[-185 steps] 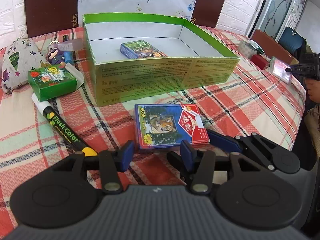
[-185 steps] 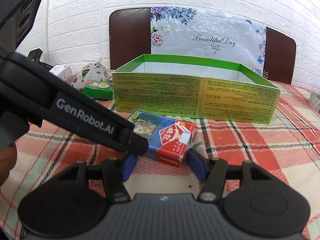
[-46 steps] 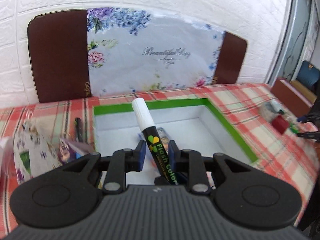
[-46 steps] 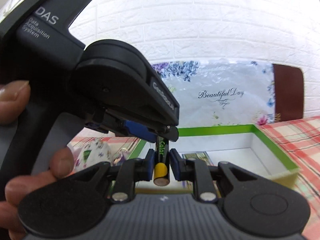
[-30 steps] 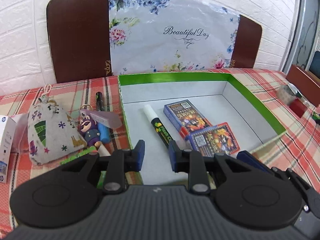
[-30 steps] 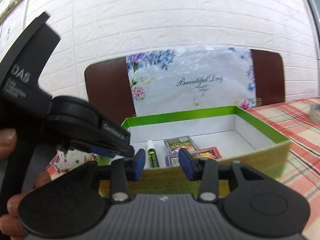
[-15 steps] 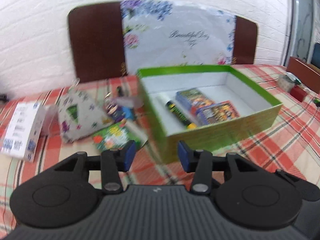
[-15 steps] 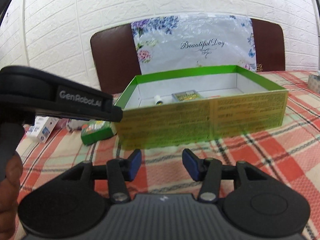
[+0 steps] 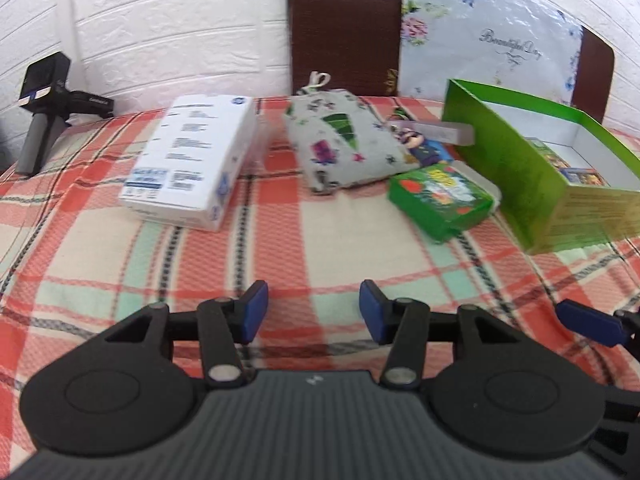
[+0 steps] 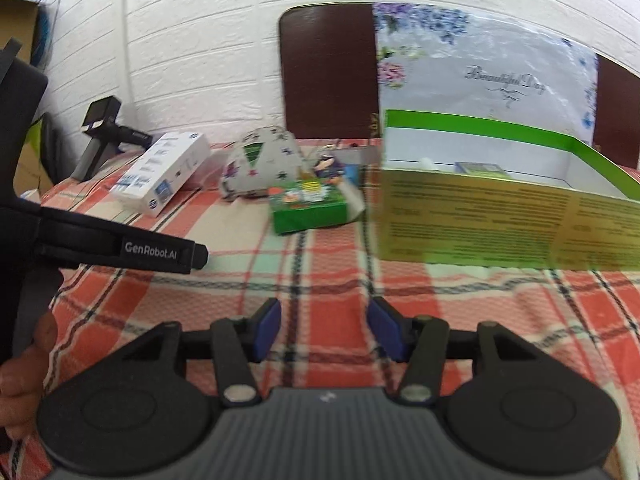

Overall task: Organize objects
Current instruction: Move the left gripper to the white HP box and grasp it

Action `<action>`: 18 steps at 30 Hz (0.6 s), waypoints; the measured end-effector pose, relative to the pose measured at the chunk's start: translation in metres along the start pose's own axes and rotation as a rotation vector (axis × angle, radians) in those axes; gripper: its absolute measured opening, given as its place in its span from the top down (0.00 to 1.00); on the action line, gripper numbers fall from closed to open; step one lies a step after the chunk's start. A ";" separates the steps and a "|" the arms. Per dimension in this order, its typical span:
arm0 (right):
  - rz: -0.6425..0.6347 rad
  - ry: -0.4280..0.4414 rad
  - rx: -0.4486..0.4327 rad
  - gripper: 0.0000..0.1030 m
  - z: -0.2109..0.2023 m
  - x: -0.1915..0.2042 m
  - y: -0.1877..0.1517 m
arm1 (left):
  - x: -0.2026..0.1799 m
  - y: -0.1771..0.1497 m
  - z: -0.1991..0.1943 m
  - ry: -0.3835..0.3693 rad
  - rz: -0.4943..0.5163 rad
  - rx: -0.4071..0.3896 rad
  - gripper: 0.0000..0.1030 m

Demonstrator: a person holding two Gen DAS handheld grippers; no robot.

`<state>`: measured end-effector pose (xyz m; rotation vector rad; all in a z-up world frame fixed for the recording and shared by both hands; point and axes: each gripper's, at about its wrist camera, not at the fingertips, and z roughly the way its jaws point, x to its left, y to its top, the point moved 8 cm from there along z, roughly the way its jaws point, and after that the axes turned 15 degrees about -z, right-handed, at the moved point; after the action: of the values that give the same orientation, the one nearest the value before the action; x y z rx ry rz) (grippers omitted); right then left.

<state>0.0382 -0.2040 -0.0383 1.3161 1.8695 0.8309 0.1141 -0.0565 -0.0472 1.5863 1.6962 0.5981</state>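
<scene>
Tilting downward over the checked bench [image 9: 320, 240], the left gripper [image 9: 313, 312] and right gripper [image 10: 324, 326] hover with nothing between them, jaws apart, having just been opening. The green box [image 9: 520, 168] sits right of both, card packs inside. Only the left view shows the right gripper's blue pad beside it; only the right view shows a hand [image 10: 24, 376] gripping the left handle. Left of the box lie a green pack [image 9: 440, 200], pouch [image 9: 344, 148] and white carton [image 9: 192, 160].

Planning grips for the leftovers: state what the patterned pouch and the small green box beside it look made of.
Patterned pouch: soft woven cloth, matte, seemingly; it slumps and has a cord loop. Small green box: printed card, slightly glossy, judging by crisp folded edges.
</scene>
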 end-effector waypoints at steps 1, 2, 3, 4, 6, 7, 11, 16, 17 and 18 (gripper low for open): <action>-0.008 0.001 0.001 0.49 0.001 0.005 0.003 | 0.007 0.002 0.000 0.007 -0.009 -0.005 0.49; -0.018 0.002 0.000 0.47 0.002 0.010 0.005 | 0.013 0.004 0.001 0.016 -0.015 -0.010 0.49; -0.031 0.015 -0.002 0.48 0.003 0.015 0.008 | 0.020 0.006 0.002 0.023 -0.020 -0.018 0.48; -0.041 0.034 -0.003 0.48 0.005 0.020 0.010 | 0.027 0.008 0.002 0.033 -0.025 -0.025 0.47; -0.069 0.056 -0.007 0.48 0.008 0.034 0.015 | 0.042 0.012 0.002 0.049 -0.033 -0.040 0.46; -0.091 0.072 -0.008 0.48 0.010 0.042 0.018 | 0.050 0.015 0.003 0.056 -0.035 -0.049 0.46; -0.148 0.140 -0.012 0.48 0.021 0.070 0.035 | 0.102 0.032 0.005 0.139 -0.062 -0.110 0.46; -0.037 0.249 -0.040 0.41 0.052 0.088 0.086 | 0.180 0.042 -0.015 0.072 -0.304 -0.191 0.43; -0.018 0.249 -0.054 0.29 0.059 0.091 0.099 | 0.187 0.042 -0.019 0.006 -0.368 -0.207 0.40; -0.007 0.234 -0.076 0.17 0.066 0.095 0.111 | 0.192 0.042 -0.021 -0.037 -0.413 -0.221 0.37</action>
<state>0.1263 -0.0747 -0.0012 1.2077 1.9982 1.0803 0.1293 0.1406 -0.0393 1.0470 1.7930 0.5185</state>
